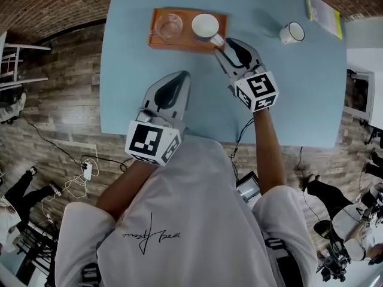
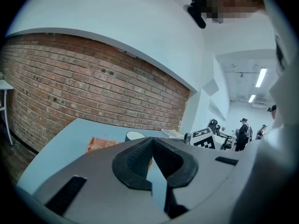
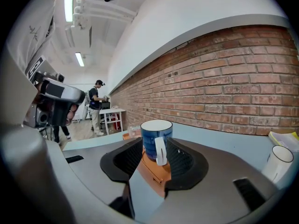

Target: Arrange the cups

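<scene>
An orange tray point(image 1: 187, 39) lies at the far side of the blue table point(image 1: 287, 94). On it stand a clear glass point(image 1: 169, 25) and a blue mug point(image 1: 205, 26) with a white inside. My right gripper point(image 1: 226, 45) is open at the tray's near right corner. In the right gripper view the blue mug point(image 3: 156, 136) stands upright on the tray point(image 3: 156, 174), its white handle facing me, level with the tips of the spread jaws, and the pads are clear of it. A white mug point(image 1: 292, 33) stands apart at the right. My left gripper point(image 1: 179, 76) hangs shut and empty over the table.
A yellow book point(image 1: 323, 8) lies at the table's far right corner, beyond the white mug point(image 3: 278, 164). A brick wall runs behind the table. Cables lie on the wooden floor point(image 1: 66, 118) at the left. People stand in the background of both gripper views.
</scene>
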### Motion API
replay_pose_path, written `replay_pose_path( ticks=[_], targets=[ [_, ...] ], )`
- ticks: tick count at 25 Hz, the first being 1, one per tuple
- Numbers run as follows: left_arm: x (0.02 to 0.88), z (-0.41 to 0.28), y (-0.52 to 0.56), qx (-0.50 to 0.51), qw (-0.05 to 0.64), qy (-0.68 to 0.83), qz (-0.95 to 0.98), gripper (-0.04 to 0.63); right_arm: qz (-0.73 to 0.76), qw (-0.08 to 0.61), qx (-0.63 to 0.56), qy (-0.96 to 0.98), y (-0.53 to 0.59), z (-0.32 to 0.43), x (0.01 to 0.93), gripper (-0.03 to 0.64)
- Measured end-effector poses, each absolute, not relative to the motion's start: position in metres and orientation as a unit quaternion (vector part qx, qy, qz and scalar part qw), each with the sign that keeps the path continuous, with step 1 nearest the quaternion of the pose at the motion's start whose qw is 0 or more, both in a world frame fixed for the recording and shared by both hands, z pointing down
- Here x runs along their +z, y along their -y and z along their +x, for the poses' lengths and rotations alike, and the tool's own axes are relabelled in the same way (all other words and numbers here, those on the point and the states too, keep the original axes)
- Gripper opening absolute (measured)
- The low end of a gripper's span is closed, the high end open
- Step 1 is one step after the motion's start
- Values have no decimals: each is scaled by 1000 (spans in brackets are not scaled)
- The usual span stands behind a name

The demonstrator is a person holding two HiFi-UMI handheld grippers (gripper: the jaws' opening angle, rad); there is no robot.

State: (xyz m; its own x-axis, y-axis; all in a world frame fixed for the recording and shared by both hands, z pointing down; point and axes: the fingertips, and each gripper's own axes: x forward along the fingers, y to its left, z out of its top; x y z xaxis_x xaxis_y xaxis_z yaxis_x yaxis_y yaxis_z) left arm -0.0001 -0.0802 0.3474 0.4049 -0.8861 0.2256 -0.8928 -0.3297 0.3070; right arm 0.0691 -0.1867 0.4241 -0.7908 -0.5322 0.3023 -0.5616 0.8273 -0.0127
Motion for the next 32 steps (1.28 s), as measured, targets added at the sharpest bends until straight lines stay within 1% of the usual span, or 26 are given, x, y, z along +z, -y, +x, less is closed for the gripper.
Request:
replay_pose_path(
  ticks=[9, 32],
  targets=[
    [357, -4, 84, 18, 206, 544, 813, 9, 272, 156, 69, 947, 197, 65, 447, 135],
    [373, -8, 89, 31, 227, 546, 806, 9, 258, 153, 58, 952, 203, 49, 456, 133]
  ],
)
